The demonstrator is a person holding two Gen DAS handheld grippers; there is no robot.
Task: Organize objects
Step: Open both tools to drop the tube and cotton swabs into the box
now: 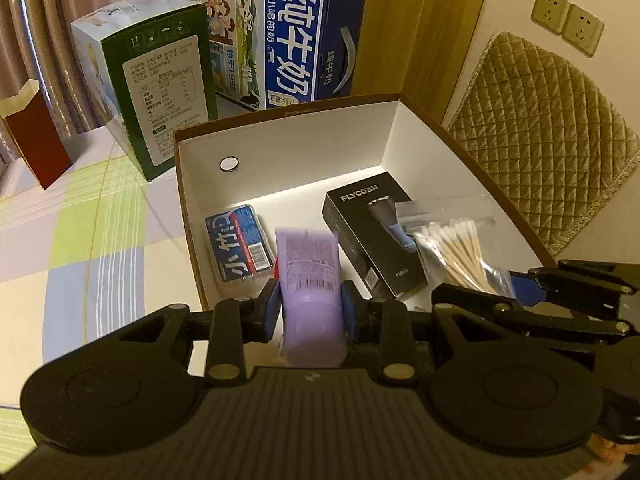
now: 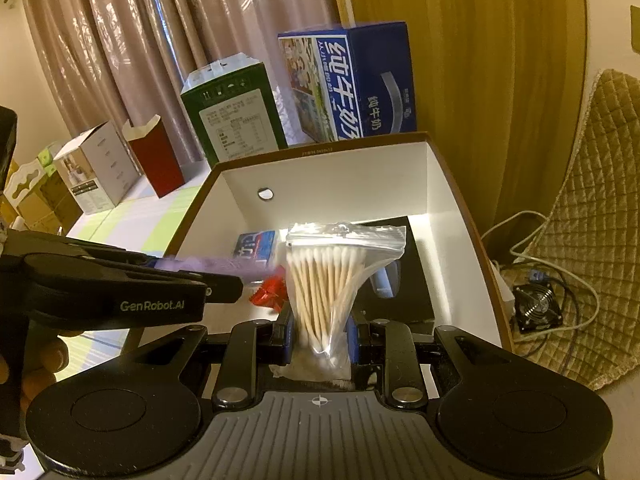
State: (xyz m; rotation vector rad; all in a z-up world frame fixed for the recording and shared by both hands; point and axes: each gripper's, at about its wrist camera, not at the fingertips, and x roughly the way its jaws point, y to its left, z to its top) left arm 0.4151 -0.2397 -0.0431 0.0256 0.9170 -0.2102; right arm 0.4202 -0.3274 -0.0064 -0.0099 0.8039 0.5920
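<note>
Your left gripper [image 1: 310, 300] clamps the purple tube [image 1: 310, 264], your right gripper [image 2: 320, 336] the cotton-swab bag [image 2: 332, 276], both above the open box [image 1: 280, 116], probably for dropping in.

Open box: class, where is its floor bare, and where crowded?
Open box: bare floor lies along the back wall, behind the blue packet and black shaver box. The near half is crowded: both items, a red wrapper, plus both loaded tongs overhead.
</note>
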